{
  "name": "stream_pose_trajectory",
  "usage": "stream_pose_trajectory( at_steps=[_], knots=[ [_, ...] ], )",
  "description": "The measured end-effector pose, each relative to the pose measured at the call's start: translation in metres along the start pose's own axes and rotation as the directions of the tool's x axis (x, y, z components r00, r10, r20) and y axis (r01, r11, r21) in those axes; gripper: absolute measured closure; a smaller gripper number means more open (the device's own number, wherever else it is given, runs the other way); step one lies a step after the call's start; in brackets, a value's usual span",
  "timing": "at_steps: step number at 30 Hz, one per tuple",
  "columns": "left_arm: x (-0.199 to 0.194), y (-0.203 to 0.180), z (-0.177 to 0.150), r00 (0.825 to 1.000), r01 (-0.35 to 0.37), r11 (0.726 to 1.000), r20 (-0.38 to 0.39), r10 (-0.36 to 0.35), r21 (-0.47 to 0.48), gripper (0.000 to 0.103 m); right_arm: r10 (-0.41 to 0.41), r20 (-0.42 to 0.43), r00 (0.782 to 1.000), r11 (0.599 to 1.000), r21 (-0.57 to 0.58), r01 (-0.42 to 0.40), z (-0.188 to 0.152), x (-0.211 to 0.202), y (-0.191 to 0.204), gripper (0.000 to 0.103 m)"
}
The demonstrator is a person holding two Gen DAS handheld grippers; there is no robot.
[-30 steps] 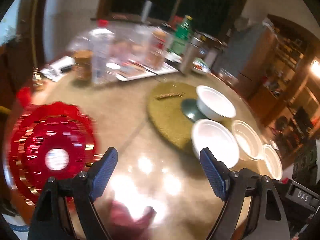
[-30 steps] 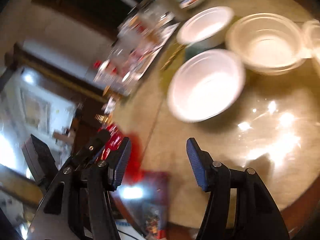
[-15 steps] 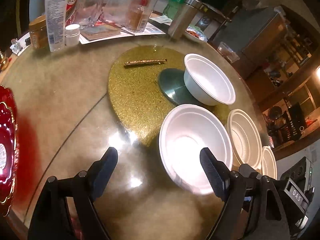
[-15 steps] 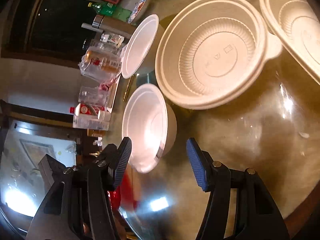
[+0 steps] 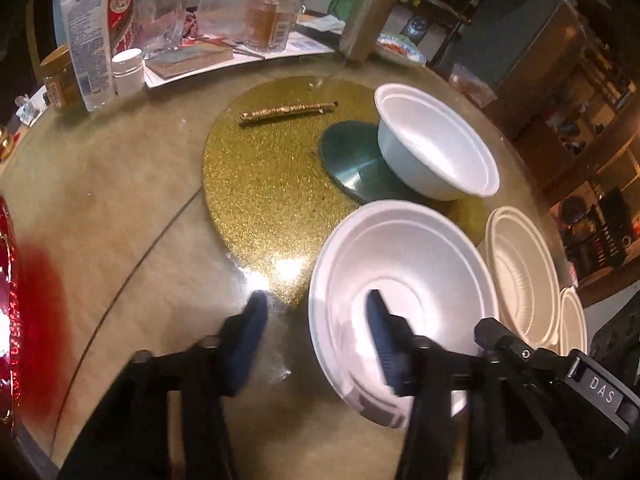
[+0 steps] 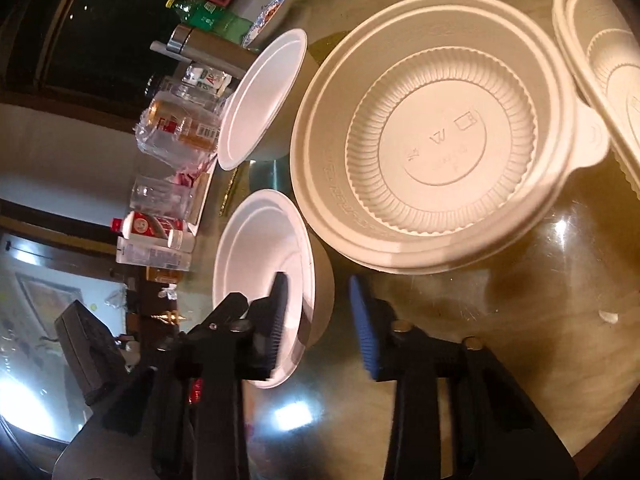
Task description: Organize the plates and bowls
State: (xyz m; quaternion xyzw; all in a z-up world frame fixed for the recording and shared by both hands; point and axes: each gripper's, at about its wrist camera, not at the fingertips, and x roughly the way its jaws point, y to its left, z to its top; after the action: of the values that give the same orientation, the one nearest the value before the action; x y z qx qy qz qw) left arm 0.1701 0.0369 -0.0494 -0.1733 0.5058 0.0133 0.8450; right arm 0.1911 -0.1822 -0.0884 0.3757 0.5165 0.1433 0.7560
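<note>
A white foam bowl (image 5: 404,280) sits near the table's front edge; my left gripper (image 5: 316,332) straddles its left rim, one finger inside, one outside, jaws partly open. The same bowl shows in the right wrist view (image 6: 264,256), where my right gripper (image 6: 318,316) straddles its near rim, jaws apart. A second white bowl (image 5: 436,148) stands behind it. Two beige ribbed plastic bowls (image 6: 436,132) (image 6: 604,56) lie to the right. A red plate (image 5: 6,308) is at the far left.
A gold glitter mat (image 5: 280,184) with a gold stick (image 5: 288,111) and a green disc (image 5: 352,160) lies mid-table. Bottles, jars, glasses and a metal flask (image 5: 368,20) crowd the back. The table edge (image 5: 36,460) is near.
Both grippers have moved forward onto the near white bowl's rim and have narrowed. The red plate has slid out to the left edge of view.
</note>
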Motion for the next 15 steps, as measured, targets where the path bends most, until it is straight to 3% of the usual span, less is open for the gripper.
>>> stream_pose_trajectory(
  at_steps=[2,6,8,15],
  knots=[
    [0.0013,-0.0027,-0.0004,1.0,-0.007,1.0,-0.002,0.007,0.014,0.064,-0.009,0.003,1.0,1.0,-0.017,0.009,-0.001,0.0004,0.0008,0.082],
    [0.0004,-0.0068,-0.0014,0.999,-0.038,0.998,0.017,0.037,0.048,0.082,-0.023,0.014,1.0,0.999,-0.038,0.024,-0.0017,-0.001,0.0035,0.094],
    [0.002,-0.0077,-0.0019,0.999,-0.039,0.997,0.011,0.039,0.062,0.09,-0.031,0.01,0.999,0.998,-0.055,0.031,-0.0025,-0.0006,0.0065,0.094],
    [-0.0022,-0.0086,-0.0042,0.999,-0.043,0.995,0.022,0.041,0.089,0.092,-0.036,0.017,0.999,0.997,-0.062,0.037,-0.0073,-0.0078,0.0078,0.095]
  ],
)
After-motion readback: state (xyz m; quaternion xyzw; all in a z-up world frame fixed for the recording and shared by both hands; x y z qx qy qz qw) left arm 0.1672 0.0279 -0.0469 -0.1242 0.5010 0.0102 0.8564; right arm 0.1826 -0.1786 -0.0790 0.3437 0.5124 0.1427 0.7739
